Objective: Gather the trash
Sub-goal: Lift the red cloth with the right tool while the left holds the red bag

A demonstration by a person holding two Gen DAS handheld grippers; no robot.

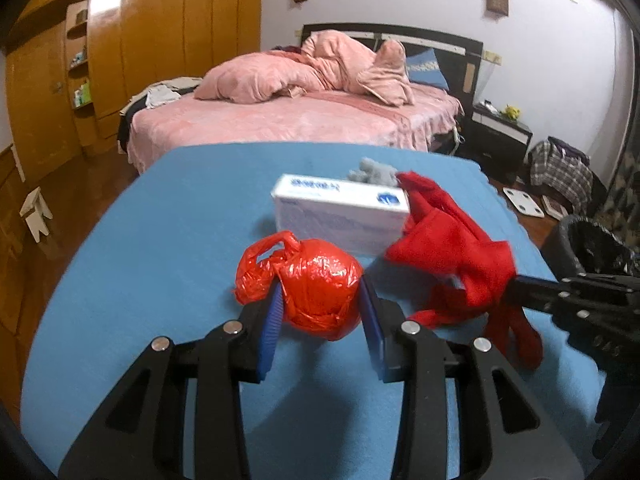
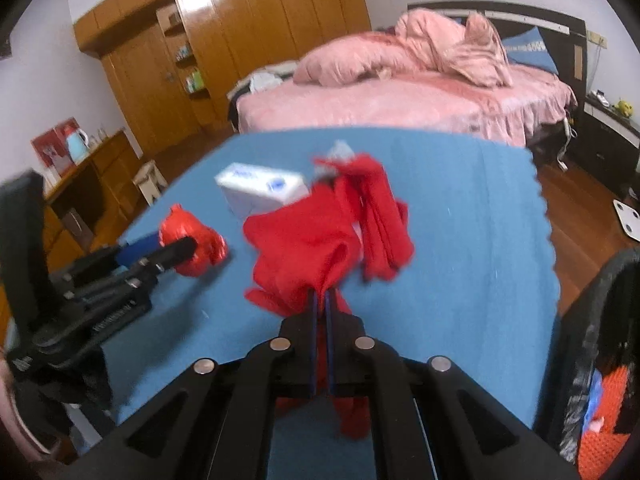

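A crumpled red plastic bag ball [image 1: 318, 286] sits on the blue table cover [image 1: 160, 240]. My left gripper [image 1: 320, 292] is shut on it, one blue pad on each side. It also shows in the right wrist view [image 2: 192, 246]. My right gripper [image 2: 321, 296] is shut on a red cloth [image 2: 320, 236] and holds it off the table; the cloth also shows in the left wrist view [image 1: 452, 256]. A white and blue box [image 1: 340, 212] lies behind, with a grey crumpled wad [image 1: 372, 172] beyond it.
A black bin lined with a black bag [image 1: 596, 248] stands at the table's right edge; it holds orange and blue items [image 2: 604, 420]. A pink bed [image 1: 300, 112] lies beyond the table. A wooden wardrobe [image 1: 140, 48] lines the left wall.
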